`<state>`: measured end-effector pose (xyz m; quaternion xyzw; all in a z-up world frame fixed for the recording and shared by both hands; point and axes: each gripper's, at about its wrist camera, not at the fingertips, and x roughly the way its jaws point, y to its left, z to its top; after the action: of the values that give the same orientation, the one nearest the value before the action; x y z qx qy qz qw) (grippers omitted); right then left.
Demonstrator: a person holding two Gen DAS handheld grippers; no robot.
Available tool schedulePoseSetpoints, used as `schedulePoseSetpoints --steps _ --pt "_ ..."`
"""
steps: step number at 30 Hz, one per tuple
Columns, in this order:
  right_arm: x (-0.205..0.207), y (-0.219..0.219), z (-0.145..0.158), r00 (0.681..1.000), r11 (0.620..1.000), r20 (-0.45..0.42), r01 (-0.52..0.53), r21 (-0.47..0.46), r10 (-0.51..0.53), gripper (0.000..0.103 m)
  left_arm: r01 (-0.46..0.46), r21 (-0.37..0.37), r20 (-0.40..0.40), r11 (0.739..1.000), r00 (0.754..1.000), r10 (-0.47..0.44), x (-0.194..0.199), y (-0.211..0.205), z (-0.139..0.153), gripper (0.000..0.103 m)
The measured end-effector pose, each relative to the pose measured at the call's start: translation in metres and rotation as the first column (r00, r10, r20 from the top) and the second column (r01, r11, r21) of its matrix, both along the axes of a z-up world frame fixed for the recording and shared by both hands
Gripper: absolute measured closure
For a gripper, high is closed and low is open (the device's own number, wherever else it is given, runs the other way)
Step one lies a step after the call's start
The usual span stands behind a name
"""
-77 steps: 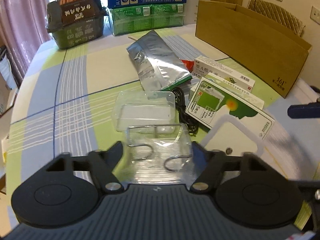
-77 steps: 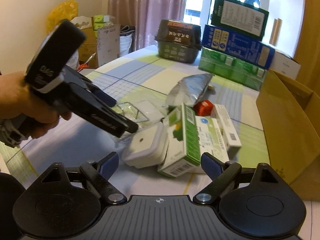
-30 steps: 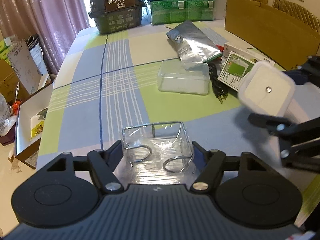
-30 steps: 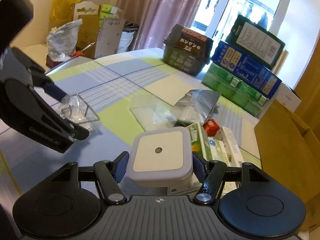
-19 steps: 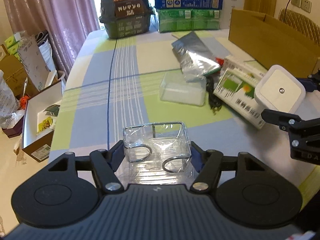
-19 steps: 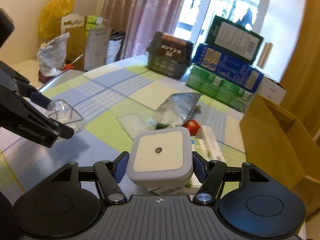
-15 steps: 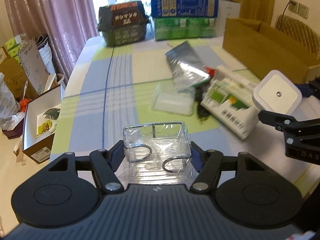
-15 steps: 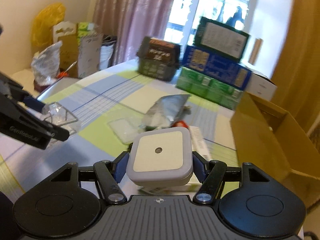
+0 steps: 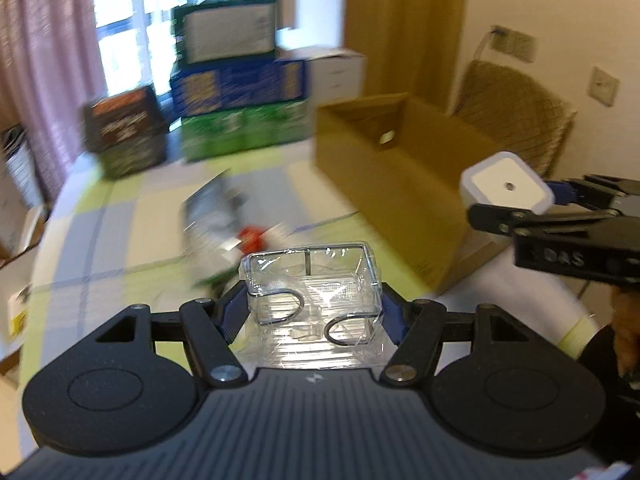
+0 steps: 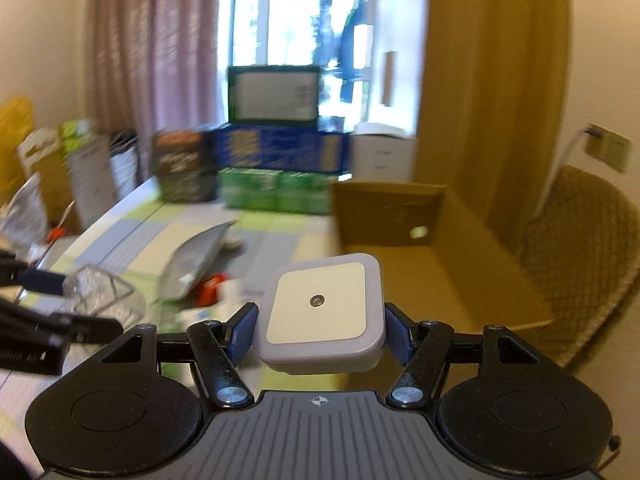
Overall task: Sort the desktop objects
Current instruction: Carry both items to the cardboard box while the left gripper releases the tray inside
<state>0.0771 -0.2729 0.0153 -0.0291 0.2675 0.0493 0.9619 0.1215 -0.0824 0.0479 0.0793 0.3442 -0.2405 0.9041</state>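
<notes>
The square device (image 10: 322, 314) is pale grey with a cream-white face and a small dark dot at its centre. The packet of hooks (image 9: 312, 286) is clear plastic over silver wire. Both grippers are black with blue finger pads (image 10: 243, 332). The tablecloth (image 9: 120, 208) is a check of pale green, blue-grey and cream (blurred here). The open carton (image 10: 404, 240) is plain brown. Behind stand boxes in green (image 9: 244, 130), dark blue (image 9: 240, 88) and brown-black (image 9: 124, 136); a silver pouch (image 10: 198, 258) and something red (image 9: 251, 237) lie between. The curtain (image 10: 160, 60) is mauve.

A lived-in home room. Mauve curtains (image 10: 160, 80) hang beside a bright window (image 10: 296, 20), and a woven wicker chair (image 10: 584, 248) stands by the wall. Stacked printed cartons (image 10: 280, 160) crowd a table under a checked blue-and-green cloth (image 9: 100, 240).
</notes>
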Motion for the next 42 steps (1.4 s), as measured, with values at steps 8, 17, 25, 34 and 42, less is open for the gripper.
schedulePoseSetpoints --steps 8,17,25,34,42 --pt "0.039 -0.092 0.017 0.995 0.994 -0.043 0.091 0.060 -0.089 0.040 0.098 -0.042 0.013 0.994 0.995 -0.097 0.035 -0.094 0.016 0.041" --pt "0.078 -0.138 0.001 0.991 0.989 -0.102 0.100 0.106 -0.089 0.040 0.139 -0.043 -0.002 0.989 0.990 -0.139 0.063 -0.148 0.009 0.041" --pt "0.098 -0.156 -0.013 0.987 0.987 -0.124 0.112 0.115 -0.098 0.039 0.202 -0.014 -0.007 0.979 0.979 -0.202 0.082 -0.180 -0.008 0.041" --pt "0.107 -0.164 -0.026 0.985 0.988 -0.139 0.118 0.102 -0.103 0.039 0.232 0.003 -0.026 0.973 0.972 -0.232 0.096 -0.194 -0.026 0.040" --pt "0.108 -0.166 -0.031 0.983 0.986 -0.149 0.126 0.105 -0.110 0.039 0.228 0.001 0.010 0.974 0.974 -0.228 0.096 -0.192 -0.025 0.036"
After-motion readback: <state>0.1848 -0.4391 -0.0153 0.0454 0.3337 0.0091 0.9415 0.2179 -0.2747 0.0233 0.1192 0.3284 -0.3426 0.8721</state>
